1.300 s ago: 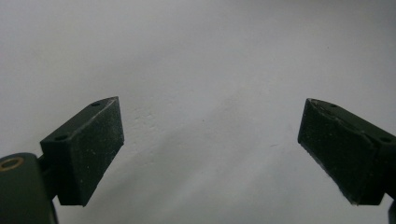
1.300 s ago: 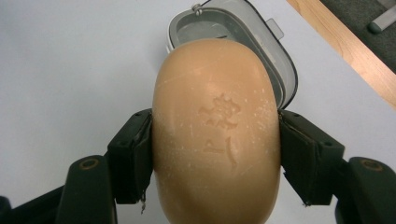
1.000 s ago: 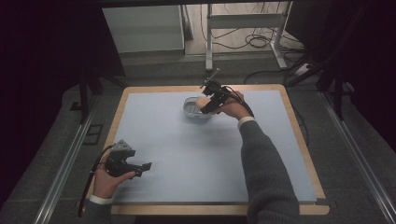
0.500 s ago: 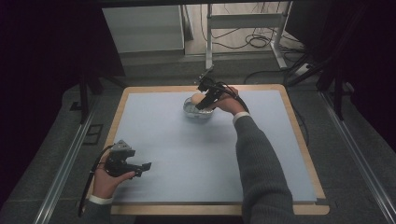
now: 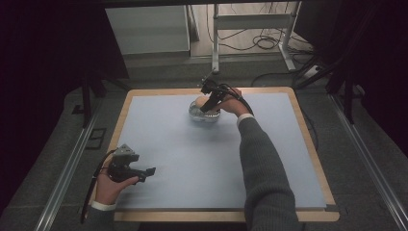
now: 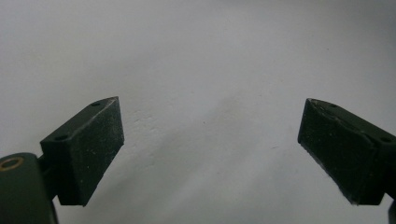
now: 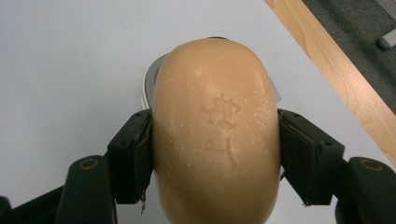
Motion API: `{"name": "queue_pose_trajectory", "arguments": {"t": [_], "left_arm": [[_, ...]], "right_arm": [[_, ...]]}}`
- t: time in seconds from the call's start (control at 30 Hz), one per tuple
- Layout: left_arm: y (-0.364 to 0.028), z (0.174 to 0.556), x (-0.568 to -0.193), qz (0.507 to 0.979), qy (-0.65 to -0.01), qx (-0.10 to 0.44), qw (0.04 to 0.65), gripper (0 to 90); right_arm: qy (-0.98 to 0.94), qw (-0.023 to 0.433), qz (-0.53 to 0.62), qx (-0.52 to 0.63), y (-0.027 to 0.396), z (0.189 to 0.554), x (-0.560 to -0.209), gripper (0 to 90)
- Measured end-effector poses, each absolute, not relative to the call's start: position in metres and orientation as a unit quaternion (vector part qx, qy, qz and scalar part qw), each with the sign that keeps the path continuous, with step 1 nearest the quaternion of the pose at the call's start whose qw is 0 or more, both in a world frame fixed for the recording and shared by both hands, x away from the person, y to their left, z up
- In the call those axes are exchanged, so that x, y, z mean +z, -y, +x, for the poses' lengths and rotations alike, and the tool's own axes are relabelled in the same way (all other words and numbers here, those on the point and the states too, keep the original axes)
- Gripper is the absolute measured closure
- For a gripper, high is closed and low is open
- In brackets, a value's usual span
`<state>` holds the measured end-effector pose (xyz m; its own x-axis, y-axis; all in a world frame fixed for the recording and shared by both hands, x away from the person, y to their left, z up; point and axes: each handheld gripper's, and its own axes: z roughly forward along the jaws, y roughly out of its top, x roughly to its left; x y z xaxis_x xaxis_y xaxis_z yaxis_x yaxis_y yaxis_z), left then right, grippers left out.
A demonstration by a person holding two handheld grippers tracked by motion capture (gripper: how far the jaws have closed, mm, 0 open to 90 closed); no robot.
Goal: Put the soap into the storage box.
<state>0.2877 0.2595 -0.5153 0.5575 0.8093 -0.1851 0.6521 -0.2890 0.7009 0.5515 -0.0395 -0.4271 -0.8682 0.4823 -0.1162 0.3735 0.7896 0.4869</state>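
**Right tool clamped on the soap at the far dish; left tool wide and idle**

I see the table (image 5: pixel 159 144) first: a pale blue-grey mat framed by a light wooden edge, which in the right gripper view runs diagonally across the upper right corner. Beyond its far side I see a grey floor with a metal stand and loose cables.

My right arm, in a grey sleeve (image 5: pixel 262 163), reaches from the near edge across the mat to the far middle. There the right tool (image 5: pixel 206 107) sits over a small shiny dish (image 5: pixel 202 115) that rests on the mat near the far wooden edge. In the right gripper view I see both black jaws pressed against the two long sides of an oval tan soap bar (image 7: pixel 217 140), which has a stamped emblem on its upper face. A sliver of the dish's pale rim (image 7: pixel 148 84) shows behind the bar; I cannot tell whether the soap touches the dish or hangs just above it.

My left hand (image 5: pixel 111 185) rests at the near left corner of the mat, well apart from the dish, holding the left tool (image 5: pixel 144 172) pointing right. In the left gripper view its jaws stand wide apart with nothing but bare mat between them.
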Motion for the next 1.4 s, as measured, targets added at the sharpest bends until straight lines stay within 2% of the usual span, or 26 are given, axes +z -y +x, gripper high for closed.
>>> {"name": "queue_pose_trajectory", "arguments": {"t": [0.93,1.4], "left_arm": [[-0.257,0.288,-0.517,0.802,-0.452,0.1,0.378,7.2],[-0.256,0.289,-0.517,0.804,-0.451,0.099,0.375,7.2]], "right_arm": [[-0.951,0.121,0.209,0.194,0.024,0.563,-0.452,31.8],[-0.934,0.118,0.238,0.239,0.037,0.557,-0.439,30.9]]}}
